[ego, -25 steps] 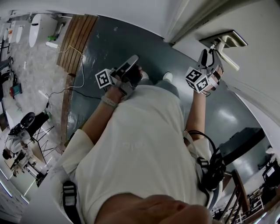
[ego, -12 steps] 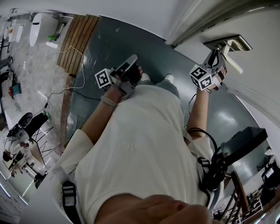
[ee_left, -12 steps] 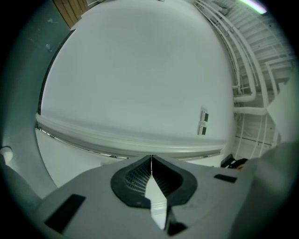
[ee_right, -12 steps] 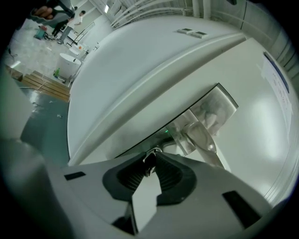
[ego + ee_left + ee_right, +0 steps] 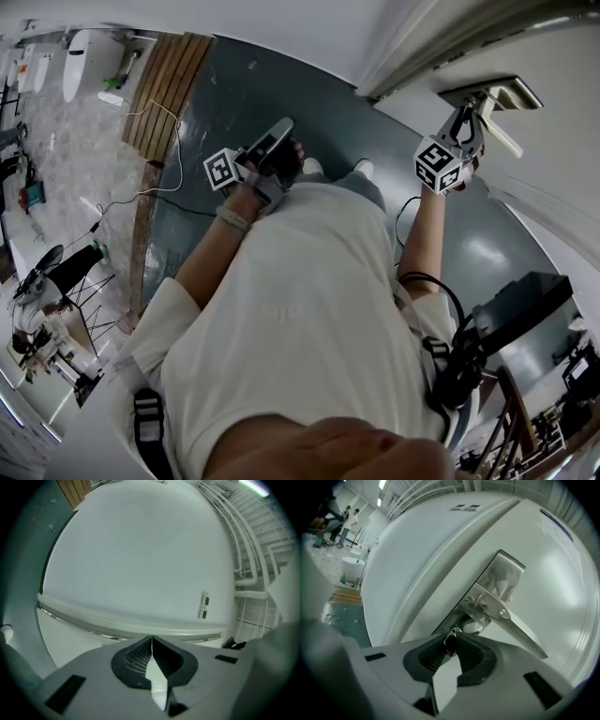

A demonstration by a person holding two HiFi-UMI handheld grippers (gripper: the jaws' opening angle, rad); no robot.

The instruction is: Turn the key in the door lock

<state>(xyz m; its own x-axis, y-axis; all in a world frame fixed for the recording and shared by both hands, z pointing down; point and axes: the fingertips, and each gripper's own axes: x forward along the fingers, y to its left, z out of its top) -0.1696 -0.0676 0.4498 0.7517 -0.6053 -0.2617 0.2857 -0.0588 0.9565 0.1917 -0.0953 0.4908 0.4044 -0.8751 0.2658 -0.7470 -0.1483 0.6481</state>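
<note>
The key (image 5: 450,644) shows as a small dark head with a bright metal bit at its top. It sits just below the hub of the handle (image 5: 513,632), at the lower end of the plate (image 5: 499,581) that carries the handle; its shaft cannot be seen. The right gripper (image 5: 451,638) has just been closing its jaws, and they now stand narrow, with the key's head pinched between their ribbed pads. The handle's silver lever runs out from the hub, away from the key, across the pale door (image 5: 562,564).

In the head view the right gripper (image 5: 467,120) reaches up to the handle (image 5: 502,139), with its marker cube facing the camera. The left gripper (image 5: 284,129) is well apart from the handle, held over the grey floor (image 5: 234,84) just beyond the person's white shirt (image 5: 300,309). In its own view its jaws meet tip to tip with nothing between them, and it faces a plain white wall (image 5: 140,550).
</note>
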